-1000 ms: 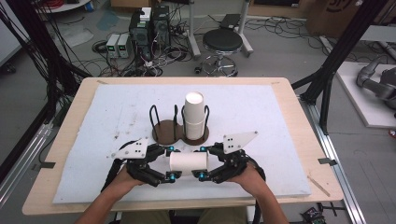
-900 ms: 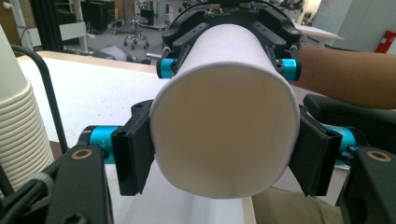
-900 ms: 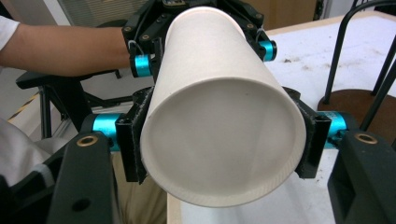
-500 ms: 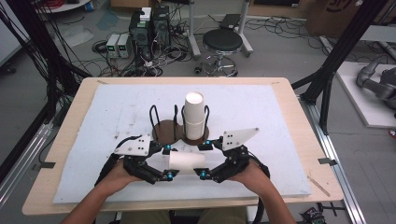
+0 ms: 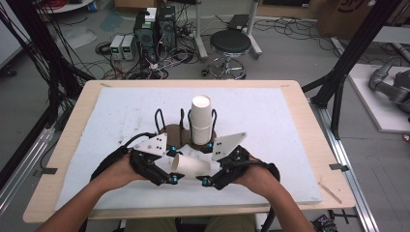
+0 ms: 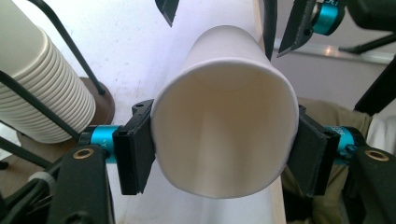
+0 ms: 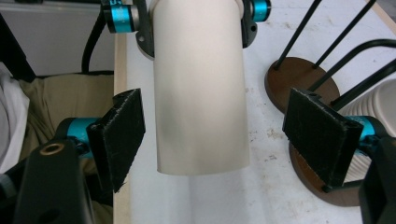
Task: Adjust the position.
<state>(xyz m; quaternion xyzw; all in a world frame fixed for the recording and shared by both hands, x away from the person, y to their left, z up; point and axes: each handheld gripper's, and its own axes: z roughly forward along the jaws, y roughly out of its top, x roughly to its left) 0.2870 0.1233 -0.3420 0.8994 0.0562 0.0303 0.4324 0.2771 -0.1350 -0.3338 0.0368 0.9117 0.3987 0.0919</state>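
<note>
Since a second ago the two hands have drawn slightly nearer the person's edge of the table, and the right gripper (image 5: 209, 180) has let go of the paper cup (image 5: 191, 166), which then lay level between both grippers and now tilts a little. Its jaws stand wide apart, one pad on each side of the cup's closed base end with clear gaps between pad and paper, as the right gripper view shows. The left gripper (image 5: 171, 166) has its jaws closed on the cup near the open rim: in the left gripper view both black pads press flat against the cup's (image 6: 224, 126) sides, and the mouth is squeezed slightly out of round. So the cup lies on its side, held off the white mat (image 5: 290, 125) by the left gripper alone, with its open mouth toward the left hand (image 5: 116, 171) and its base toward the right hand (image 5: 256, 176).

Just beyond the grippers stands a black wire rack on two round brown bases (image 5: 171, 133). One side of it holds an upright stack of paper cups (image 5: 201, 118), nested closely; the other side holds none. The stack is near the held cup but apart from it. The mat covers most of the wooden table (image 5: 309, 121).
</note>
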